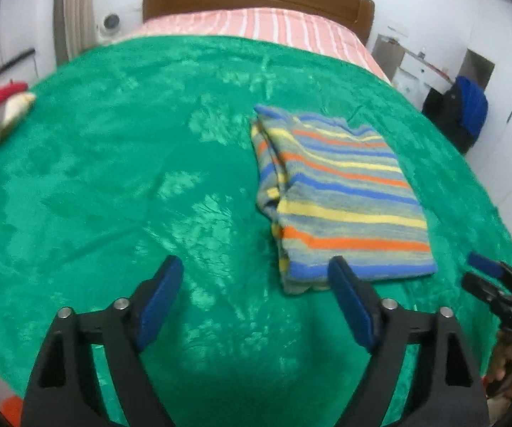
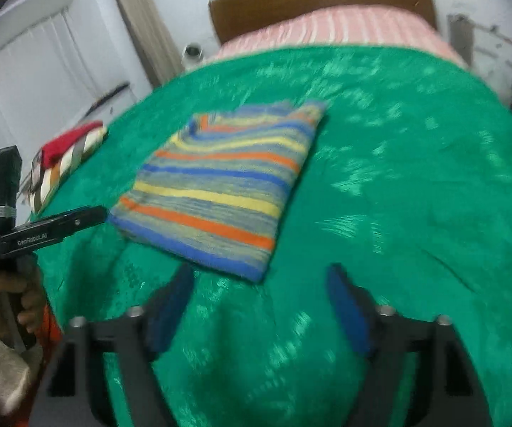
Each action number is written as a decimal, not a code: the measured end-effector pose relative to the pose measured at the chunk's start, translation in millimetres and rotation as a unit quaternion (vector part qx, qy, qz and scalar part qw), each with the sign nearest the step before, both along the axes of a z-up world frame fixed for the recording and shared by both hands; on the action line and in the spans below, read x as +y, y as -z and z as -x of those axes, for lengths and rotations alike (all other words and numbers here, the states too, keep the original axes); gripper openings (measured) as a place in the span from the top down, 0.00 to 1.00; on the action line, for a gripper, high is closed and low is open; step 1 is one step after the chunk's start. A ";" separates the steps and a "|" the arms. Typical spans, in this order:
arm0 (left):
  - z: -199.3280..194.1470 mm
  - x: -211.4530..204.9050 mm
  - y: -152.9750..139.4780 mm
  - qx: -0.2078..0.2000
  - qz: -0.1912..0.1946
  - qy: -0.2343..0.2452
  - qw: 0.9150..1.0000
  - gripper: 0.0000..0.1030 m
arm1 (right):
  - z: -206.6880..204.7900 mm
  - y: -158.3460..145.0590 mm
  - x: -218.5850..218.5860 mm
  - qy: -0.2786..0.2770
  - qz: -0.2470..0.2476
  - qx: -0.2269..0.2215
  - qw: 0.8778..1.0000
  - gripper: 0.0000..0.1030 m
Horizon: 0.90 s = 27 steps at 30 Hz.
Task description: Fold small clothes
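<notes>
my left hand-held gripper [image 1: 256, 284] and right hand-held gripper [image 2: 259, 284] both hang released over the green blanket [image 1: 113, 178]. the folded striped shirt [image 1: 337, 192] lies just beyond them on the bed. the left one's side reads "genrobot.ai".

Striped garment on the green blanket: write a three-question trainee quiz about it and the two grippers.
1. True or false: the striped garment lies folded on the green blanket.
2. Multiple choice: the left gripper is A) shut on the garment, B) open and holding nothing, C) out of view.
3. Fill in: the right gripper is open, and the garment's nearest corner lies just ____ its fingertips.

Key: 1 true; 2 B; 3 beyond.
</notes>
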<state>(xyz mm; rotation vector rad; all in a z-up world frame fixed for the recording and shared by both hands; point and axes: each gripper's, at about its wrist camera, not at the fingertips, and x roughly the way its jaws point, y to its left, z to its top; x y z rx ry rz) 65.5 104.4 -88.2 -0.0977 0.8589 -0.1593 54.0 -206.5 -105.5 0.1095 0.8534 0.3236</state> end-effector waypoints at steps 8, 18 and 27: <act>-0.2 -5.0 -6.0 -0.017 -0.046 -0.009 0.999 0.13 | 30.9 10.2 -18.4 0.046 0.021 -0.006 0.999 0.20; -1.2 -1.5 3.2 -0.015 -0.059 -0.016 0.998 0.08 | 32.3 22.0 -14.0 0.064 0.048 -0.002 0.997 0.16; -1.9 20.8 35.1 -0.007 -0.051 -0.044 0.998 0.06 | 36.0 29.2 -15.7 0.066 0.053 -0.018 0.996 0.09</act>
